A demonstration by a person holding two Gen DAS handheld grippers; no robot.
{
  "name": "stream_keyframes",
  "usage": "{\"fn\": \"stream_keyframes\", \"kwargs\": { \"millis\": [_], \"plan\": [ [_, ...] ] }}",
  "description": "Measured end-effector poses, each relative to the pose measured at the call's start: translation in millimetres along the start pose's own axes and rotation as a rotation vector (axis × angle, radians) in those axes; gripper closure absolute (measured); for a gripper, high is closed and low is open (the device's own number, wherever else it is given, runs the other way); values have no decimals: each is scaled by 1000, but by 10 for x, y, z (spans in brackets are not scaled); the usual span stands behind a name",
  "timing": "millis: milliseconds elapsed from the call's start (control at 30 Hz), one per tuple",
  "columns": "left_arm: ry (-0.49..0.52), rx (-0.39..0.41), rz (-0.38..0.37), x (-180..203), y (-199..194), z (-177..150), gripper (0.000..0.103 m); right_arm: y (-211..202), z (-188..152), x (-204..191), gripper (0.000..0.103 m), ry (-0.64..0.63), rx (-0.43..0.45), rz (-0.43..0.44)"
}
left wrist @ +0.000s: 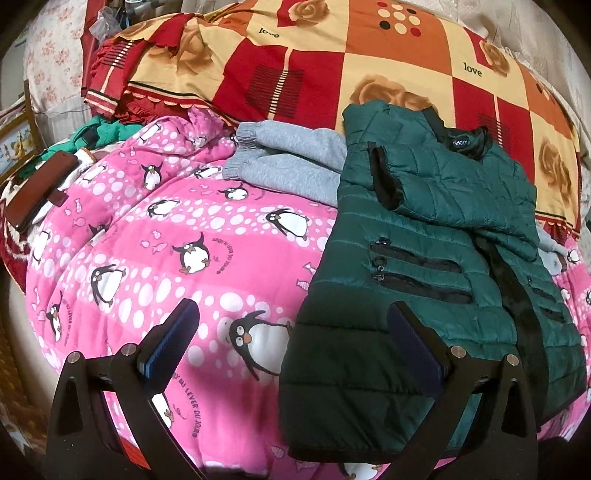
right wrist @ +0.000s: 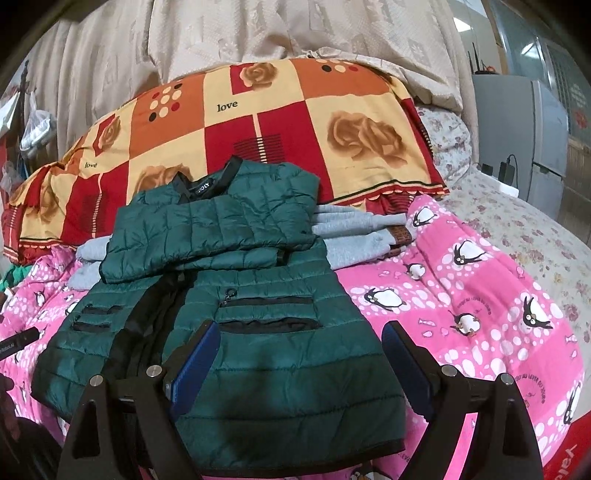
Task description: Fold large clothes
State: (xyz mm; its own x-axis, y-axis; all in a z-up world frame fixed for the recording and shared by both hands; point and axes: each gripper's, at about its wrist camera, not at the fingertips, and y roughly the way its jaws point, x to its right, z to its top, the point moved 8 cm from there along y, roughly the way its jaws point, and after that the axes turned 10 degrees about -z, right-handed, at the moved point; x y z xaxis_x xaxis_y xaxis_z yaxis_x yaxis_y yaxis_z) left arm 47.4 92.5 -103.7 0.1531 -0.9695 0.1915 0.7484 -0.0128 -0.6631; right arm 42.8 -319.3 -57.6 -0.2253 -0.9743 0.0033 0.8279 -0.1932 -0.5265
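Left gripper (left wrist: 293,325) and right gripper (right wrist: 297,345), jaws spread wide and empty, above a green quilted puffer jacket (right wrist: 236,295) lying flat on a pink penguin-print blanket (left wrist: 177,258). At 12 o'clock: grey sweatpants (left wrist: 288,162), rose-patterned checked quilt (right wrist: 280,122), beige curtain (right wrist: 221,33).

Bed cover: you see a pink penguin blanket (left wrist: 192,229).
Behind it: a red-and-orange checked quilt (right wrist: 295,110) printed "love".
Left edge: a brown wallet (left wrist: 35,195).
Right side: a grey cabinet (right wrist: 517,122).
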Motion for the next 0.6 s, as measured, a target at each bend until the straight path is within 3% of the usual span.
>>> {"fn": "stream_keyframes", "kwargs": {
  "millis": [267,467,533,600],
  "plan": [
    [7,-5,-14,15,4,-27,1,8,-9,-3,16,-15,0,-9],
    [-40,3,-130,34,-141,37,1,-4,-6,64,16,8,2,-11],
    [-45,-21,-173,28,-144,76,1,13,-11,104,15,16,-19,21],
    [-89,-61,-272,20,-102,67,1,62,-18,213,15,48,-70,106]
  ]
}}
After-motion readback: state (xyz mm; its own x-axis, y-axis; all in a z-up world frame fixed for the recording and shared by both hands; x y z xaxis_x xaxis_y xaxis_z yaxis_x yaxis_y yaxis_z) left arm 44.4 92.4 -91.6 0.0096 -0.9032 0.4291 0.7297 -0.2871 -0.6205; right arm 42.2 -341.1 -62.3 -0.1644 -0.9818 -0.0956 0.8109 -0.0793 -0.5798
